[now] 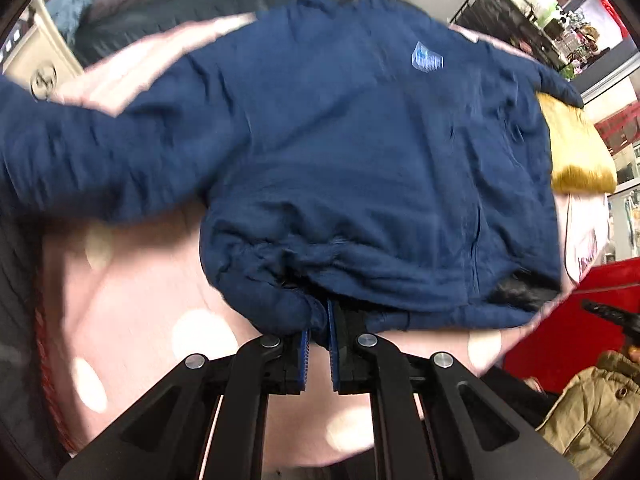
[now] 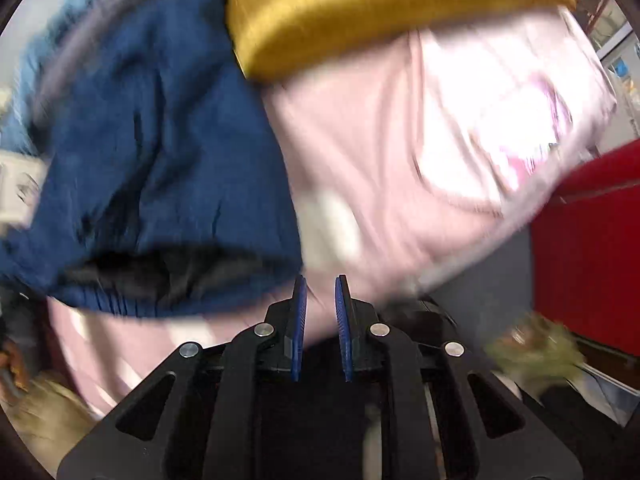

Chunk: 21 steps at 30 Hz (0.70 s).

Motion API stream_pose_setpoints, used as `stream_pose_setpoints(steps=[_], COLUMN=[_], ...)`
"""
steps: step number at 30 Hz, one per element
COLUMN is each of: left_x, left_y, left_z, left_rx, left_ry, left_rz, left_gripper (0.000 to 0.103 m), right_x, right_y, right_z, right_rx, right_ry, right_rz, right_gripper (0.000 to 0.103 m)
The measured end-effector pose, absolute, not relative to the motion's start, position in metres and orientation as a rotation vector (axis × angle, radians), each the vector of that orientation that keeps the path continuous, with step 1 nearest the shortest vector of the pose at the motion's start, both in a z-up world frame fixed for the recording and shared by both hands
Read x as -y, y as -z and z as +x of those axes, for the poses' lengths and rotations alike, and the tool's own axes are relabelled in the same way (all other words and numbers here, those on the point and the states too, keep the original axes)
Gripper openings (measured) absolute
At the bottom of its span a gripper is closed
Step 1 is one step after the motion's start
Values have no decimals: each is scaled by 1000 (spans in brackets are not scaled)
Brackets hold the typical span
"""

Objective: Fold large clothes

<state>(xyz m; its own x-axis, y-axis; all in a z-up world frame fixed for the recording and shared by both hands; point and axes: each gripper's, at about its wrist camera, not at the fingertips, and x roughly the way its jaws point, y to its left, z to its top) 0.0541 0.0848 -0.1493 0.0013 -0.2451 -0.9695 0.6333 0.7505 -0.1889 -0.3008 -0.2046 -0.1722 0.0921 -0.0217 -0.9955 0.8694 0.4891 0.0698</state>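
The pink spotted bedsheet [image 1: 132, 300] carried the navy jacket [image 1: 360, 168], spread flat beside a mustard garment [image 1: 580, 152]. The left gripper [image 1: 318, 332] had its fingers clenched on the jacket's hem. The right gripper [image 2: 321, 300] (blurry view) was closed, nothing visibly between its fingers, just beside the jacket.

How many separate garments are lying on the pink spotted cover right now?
2: the navy jacket across the middle, hem pinched by the left gripper, and a mustard garment at its far right edge. Others may be hidden.
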Motion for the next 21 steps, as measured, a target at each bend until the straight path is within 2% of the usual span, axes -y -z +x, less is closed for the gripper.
stream_pose_setpoints(steps=[3,5,7,8,11,13,21], left_x=[-98,-105,-105,-105,-103,-102,-107], left_y=[167,170,168,165,160,157,152], left_z=[46,43,44,44,41,37,29], left_rx=[-1472,-1478,-1469,-1459,-1429,-1419,-1411], left_ry=[672,663,658,657,651,645,579], left_rz=[326,305,300,301,311,313,272], left_gripper=[7,7,7,7,7,7,7], right_x=[196,192,189,187,183,166,98], right_y=[182,175,163,153,142,149,257], right_z=[-317,-311,-306,-292,-263,-222,-128], right_rx=[-1311,-1306,-1285,-1262,-1217,-1252,-1431], right_ry=[826,846,849,852,778,669,367], right_rz=[887,830,728,632,441,248,-397], right_gripper=[18,29,59,62,62,62,60])
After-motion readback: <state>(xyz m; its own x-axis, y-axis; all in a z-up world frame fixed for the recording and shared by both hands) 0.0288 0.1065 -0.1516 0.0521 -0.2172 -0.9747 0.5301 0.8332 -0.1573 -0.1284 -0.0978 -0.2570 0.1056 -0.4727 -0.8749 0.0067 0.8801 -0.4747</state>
